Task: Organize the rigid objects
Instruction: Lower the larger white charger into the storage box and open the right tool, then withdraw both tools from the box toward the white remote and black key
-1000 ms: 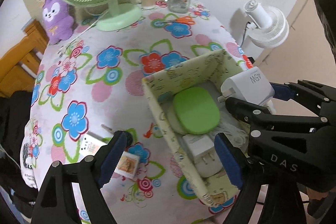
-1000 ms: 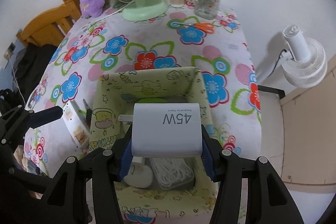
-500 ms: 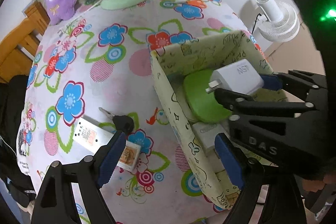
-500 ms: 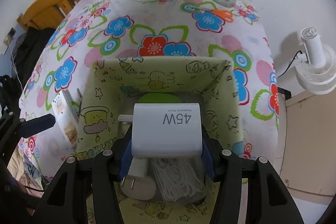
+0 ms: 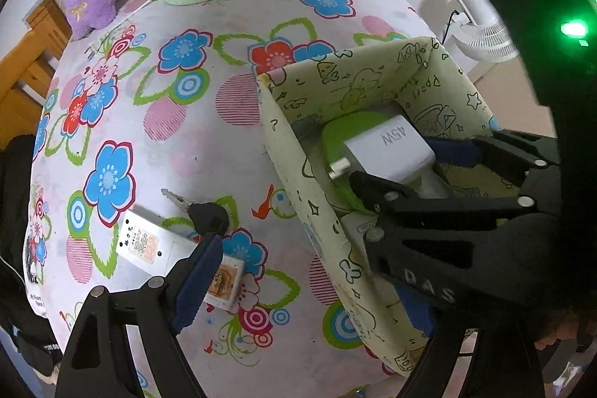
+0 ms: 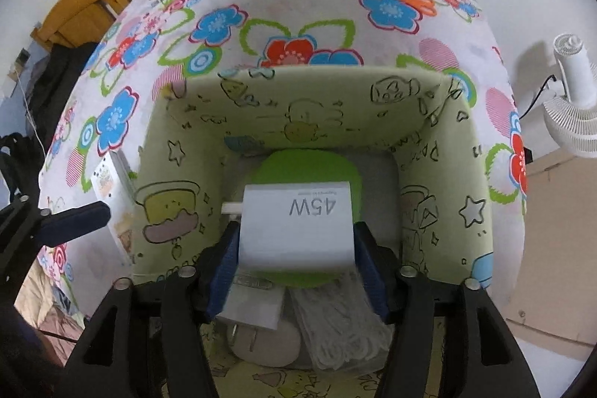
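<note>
Inside the fabric storage box (image 6: 440,181), the right hand-held gripper (image 6: 296,248) is opening its jaws around the white 45W charger (image 6: 298,226), releasing it onto a green case (image 6: 309,166). The left hand-held gripper (image 5: 309,271) hangs wide apart, empty; next likely lifting clear.

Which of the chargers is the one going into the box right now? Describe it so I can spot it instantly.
Find the pale green cartoon-print fabric box on the flowered tablecloth. Inside it, between the opening jaws of the right gripper, a white block charger sits on a green oval case. Unlike the other white plug lower in the box, it is printed 45W.
</note>
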A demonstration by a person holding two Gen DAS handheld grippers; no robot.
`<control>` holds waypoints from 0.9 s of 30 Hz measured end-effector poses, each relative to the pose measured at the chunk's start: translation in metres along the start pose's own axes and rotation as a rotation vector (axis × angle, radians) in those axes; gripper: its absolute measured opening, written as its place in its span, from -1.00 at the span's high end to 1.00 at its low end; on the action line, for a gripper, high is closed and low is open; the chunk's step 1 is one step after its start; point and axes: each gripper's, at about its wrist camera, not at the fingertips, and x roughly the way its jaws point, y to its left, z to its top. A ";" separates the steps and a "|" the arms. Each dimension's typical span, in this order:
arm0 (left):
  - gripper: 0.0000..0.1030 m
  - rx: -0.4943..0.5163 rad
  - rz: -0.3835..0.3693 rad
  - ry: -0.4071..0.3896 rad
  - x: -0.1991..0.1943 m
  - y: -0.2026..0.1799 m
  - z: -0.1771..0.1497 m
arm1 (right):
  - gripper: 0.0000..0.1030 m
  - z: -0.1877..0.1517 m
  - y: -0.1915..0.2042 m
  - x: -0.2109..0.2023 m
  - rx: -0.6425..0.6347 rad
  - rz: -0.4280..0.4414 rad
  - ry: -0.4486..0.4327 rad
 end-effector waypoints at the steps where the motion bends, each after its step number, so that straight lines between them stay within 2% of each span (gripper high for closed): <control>1: -0.73 0.007 0.000 0.002 0.000 0.001 0.001 | -0.36 0.000 0.000 -0.003 0.002 0.004 -0.005; 5: -0.73 0.038 -0.004 -0.009 -0.006 0.000 0.005 | -0.56 0.000 -0.001 -0.015 0.028 -0.029 -0.034; 8: -0.73 0.065 -0.011 -0.019 -0.012 0.000 0.007 | -0.62 -0.002 -0.004 -0.025 0.065 -0.043 -0.047; 16: -0.73 0.134 -0.013 -0.047 -0.030 0.002 0.007 | -0.68 -0.010 0.000 -0.053 0.140 -0.062 -0.089; 27: -0.74 0.182 -0.037 -0.078 -0.055 0.024 -0.009 | -0.69 -0.025 0.029 -0.084 0.181 -0.095 -0.136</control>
